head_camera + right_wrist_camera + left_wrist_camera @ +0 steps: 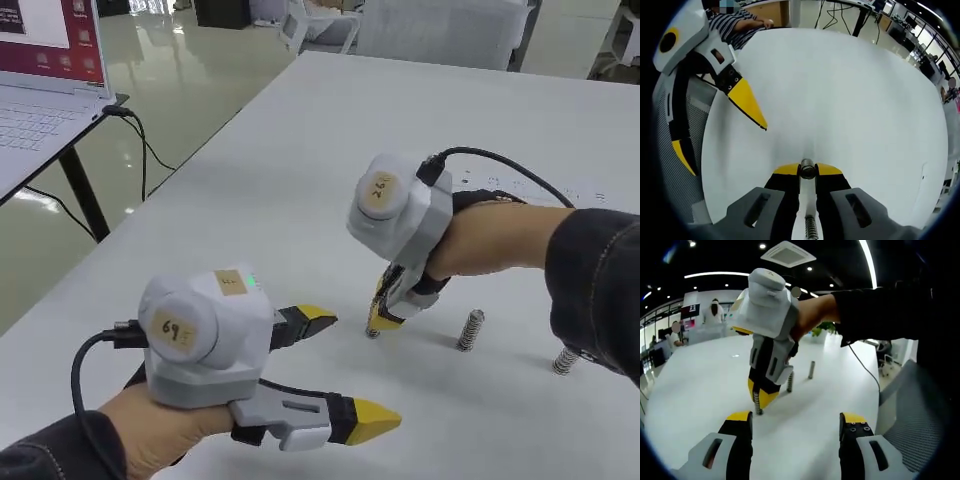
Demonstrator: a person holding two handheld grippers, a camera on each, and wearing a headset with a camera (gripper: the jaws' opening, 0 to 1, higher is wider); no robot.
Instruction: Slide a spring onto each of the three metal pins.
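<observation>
My right gripper [374, 322] points down at the white table [300, 180] and is shut on a spring [758, 405], whose lower end touches the tabletop. In the right gripper view the spring [811, 227] runs between the closed fingers of the right gripper [807, 170], with a round metal end at the tips. I cannot tell whether a pin is inside it. Two upright pins wrapped in springs stand to the right, one near [470, 330] and one further right [566, 360]. My left gripper [345, 370] hovers open and holds nothing, a short way in front of the right one.
An open laptop [45, 90] sits on a side table at the far left, with a cable [145, 140] hanging from it. A power strip [530, 185] lies on the table behind the right hand. Chairs stand beyond the far edge.
</observation>
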